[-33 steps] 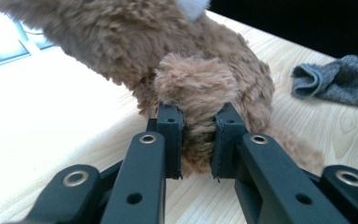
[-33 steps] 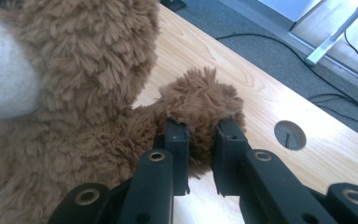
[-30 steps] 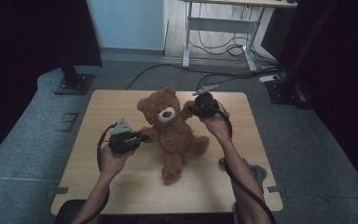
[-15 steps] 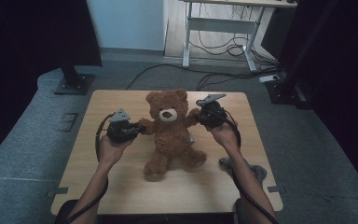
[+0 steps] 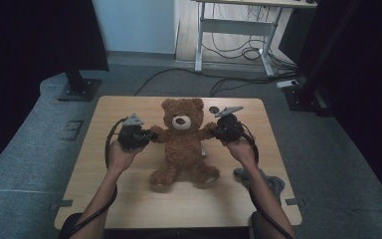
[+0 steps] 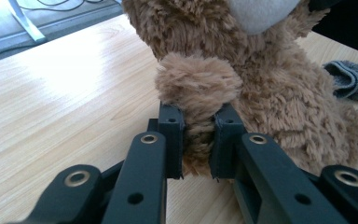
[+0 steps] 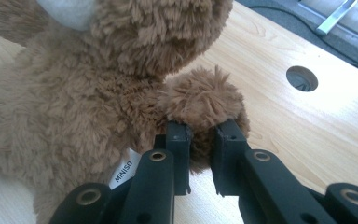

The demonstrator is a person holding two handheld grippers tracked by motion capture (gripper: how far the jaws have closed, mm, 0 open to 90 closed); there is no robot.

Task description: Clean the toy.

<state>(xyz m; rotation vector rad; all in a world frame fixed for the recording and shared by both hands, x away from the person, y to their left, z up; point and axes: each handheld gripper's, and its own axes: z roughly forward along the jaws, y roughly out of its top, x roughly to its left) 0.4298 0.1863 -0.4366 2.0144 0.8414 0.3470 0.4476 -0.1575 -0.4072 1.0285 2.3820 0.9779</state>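
Teddy bear held by both arms on the worktop

The brown teddy bear [image 5: 182, 142] sits upright near the middle of the wooden worktop [image 5: 94, 194], facing the person. The left hand-held gripper [image 5: 151, 135] is clenched on one plush arm, and the right hand-held gripper [image 5: 211, 131] is clenched on the other. A grey cloth [image 5: 273, 181] lies near the worktop's right edge.

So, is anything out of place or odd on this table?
Only a grey cloth, lying crumpled at the table's right edge. The teddy bear sits upright, one arm pinched in each tool.
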